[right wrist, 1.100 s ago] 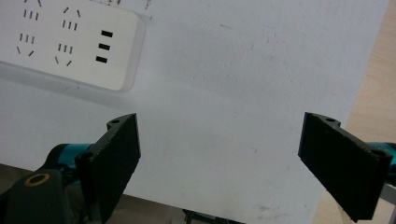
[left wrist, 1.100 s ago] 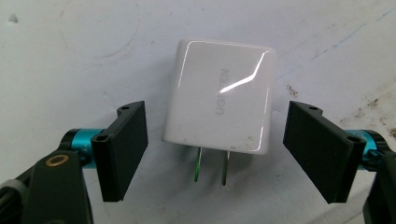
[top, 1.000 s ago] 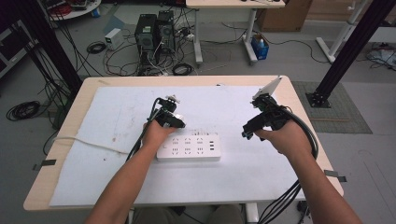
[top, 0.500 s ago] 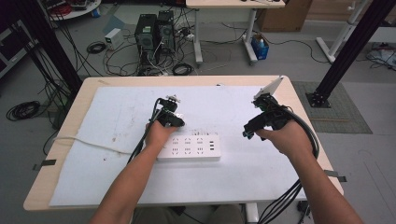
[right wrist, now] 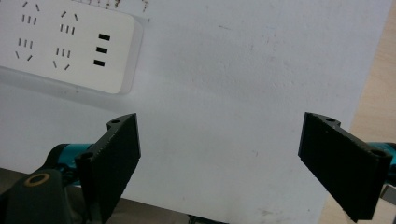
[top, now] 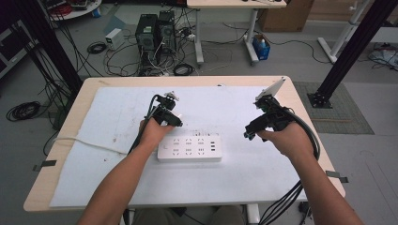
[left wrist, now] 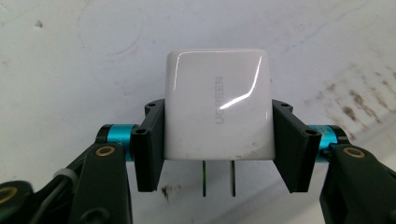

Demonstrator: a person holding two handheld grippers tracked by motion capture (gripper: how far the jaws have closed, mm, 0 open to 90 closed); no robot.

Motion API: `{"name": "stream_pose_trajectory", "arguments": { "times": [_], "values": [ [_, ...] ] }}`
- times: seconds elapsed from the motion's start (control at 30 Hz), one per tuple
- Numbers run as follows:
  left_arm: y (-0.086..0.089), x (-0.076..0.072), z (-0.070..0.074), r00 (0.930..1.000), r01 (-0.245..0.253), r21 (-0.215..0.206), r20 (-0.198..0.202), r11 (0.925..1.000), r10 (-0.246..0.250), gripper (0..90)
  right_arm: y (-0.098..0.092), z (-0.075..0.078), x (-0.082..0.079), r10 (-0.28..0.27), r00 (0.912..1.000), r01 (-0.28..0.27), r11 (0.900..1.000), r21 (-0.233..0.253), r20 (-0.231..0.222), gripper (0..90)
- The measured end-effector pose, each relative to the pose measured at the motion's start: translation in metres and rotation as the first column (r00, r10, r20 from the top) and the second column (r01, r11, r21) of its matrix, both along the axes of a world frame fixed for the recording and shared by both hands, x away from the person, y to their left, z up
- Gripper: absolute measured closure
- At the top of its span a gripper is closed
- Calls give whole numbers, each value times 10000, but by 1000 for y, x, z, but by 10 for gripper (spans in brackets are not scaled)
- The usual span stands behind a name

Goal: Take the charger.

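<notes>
Little has shifted: left claw (left wrist: pixel 219 135) stays clamped on the white charger (left wrist: pixel 218 105); right claw (right wrist: pixel 219 163) hangs released.

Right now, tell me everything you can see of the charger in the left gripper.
The charger is a glossy white plastic cube with rounded corners and grey UGREEN lettering on its face, with a few small scuffs. Two flat metal prongs stick out of one end, pointing back toward the gripper's camera. The left gripper clamps it by two opposite sides, over the white mat. In the high view it sits just behind the power strip, not plugged in.
</notes>
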State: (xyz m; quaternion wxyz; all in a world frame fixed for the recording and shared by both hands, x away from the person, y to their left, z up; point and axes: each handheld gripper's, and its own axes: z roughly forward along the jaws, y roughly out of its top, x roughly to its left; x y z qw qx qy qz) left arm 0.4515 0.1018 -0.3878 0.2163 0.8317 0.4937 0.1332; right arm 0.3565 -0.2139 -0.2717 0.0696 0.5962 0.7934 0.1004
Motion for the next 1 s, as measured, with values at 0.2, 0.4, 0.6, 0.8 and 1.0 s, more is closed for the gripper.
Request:
{"name": "stream_pose_trajectory", "arguments": {
  "times": [0.2,0.4,0.6,0.8,1.0],
  "values": [
    [9,-18,33,9975,516,195,-504,9985,-506,426,5,-1,-1,121,9999,-121,9999,118,-33,123],
    [18,-31,55,9931,937,335,-745,9950,-910,426,10,-1,-5,187,9998,-186,9996,225,-37,123],
    [26,-48,75,9863,1324,629,-1071,9892,-1252,425,13,-2,-10,304,9995,-303,9993,219,-41,123],
    [35,-68,95,9754,1761,834,-1488,9808,-1625,425,15,-4,-15,330,9994,-329,9991,277,-61,123],
    [38,-81,101,9660,2127,934,-1700,9727,-1949,426,16,-5,-18,308,9995,-305,9991,281,-99,123]
  ]
}}
